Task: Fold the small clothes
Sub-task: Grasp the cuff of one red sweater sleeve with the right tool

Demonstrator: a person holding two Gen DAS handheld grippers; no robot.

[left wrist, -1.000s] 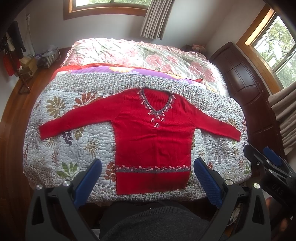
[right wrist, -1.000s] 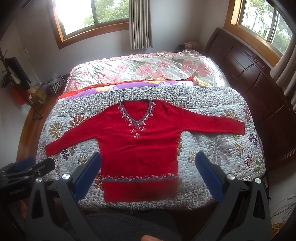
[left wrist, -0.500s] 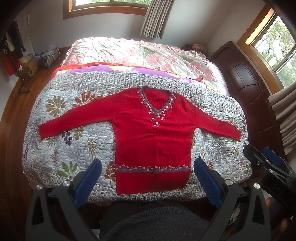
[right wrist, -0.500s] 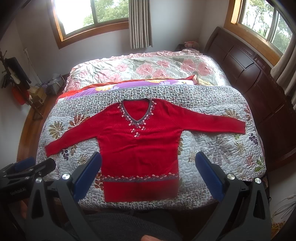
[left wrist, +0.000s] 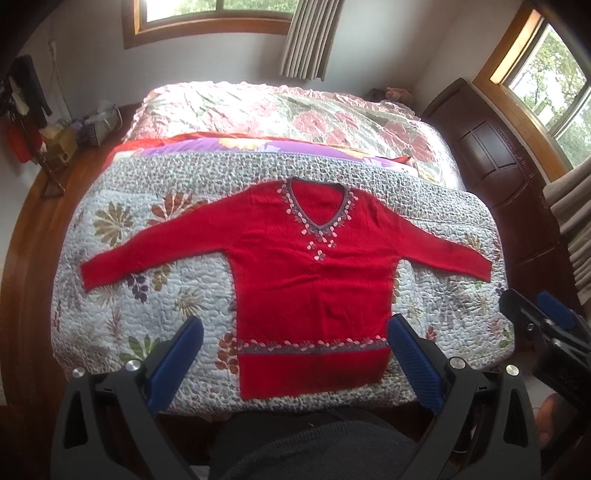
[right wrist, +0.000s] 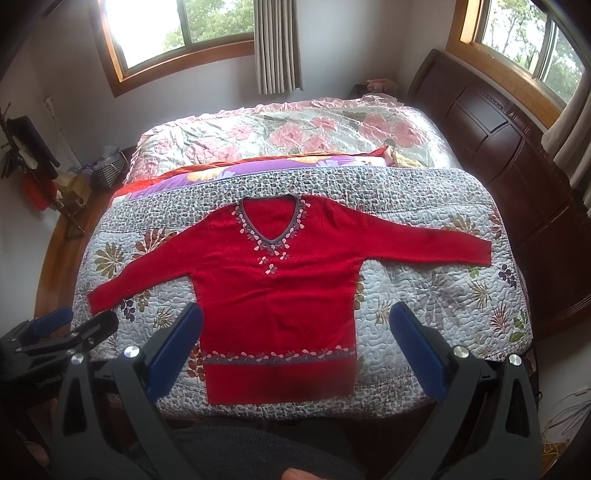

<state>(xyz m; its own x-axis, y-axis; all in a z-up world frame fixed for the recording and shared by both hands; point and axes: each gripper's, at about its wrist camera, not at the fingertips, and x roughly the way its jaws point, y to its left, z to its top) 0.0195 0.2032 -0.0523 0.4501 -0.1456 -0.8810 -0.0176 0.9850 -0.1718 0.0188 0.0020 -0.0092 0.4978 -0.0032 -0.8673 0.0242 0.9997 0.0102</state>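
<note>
Nearest the cameras, a person's dark grey garment (left wrist: 314, 450) filled the bottom edge of both views. Just above it, the left tongs (left wrist: 293, 354) were held over the foot of the bed with their blue pads (left wrist: 177, 354) spread wide apart and nothing between them; the right tongs (right wrist: 295, 350) were likewise wide apart and empty, held beside the left ones. Neither pair touched the cloth. Beyond them, a red sweater (left wrist: 310, 280) lay flat and face up on the pale floral quilt (left wrist: 122, 295) that covered the near half of the bed, its hem with a grey and pink leaf band close to the foot edge, its V-neck trimmed with the same leaves pointing away. Both sleeves were spread out to the sides, angled slightly toward the foot. Past the neckline ran a strip of purple and orange fabric (right wrist: 258, 170), then a pink-flowered bedspread (right wrist: 295, 129) over the far half. A dark wooden headboard (right wrist: 498, 147) stood along the right side, and curtained windows (right wrist: 184, 33) lit the far wall.
</note>
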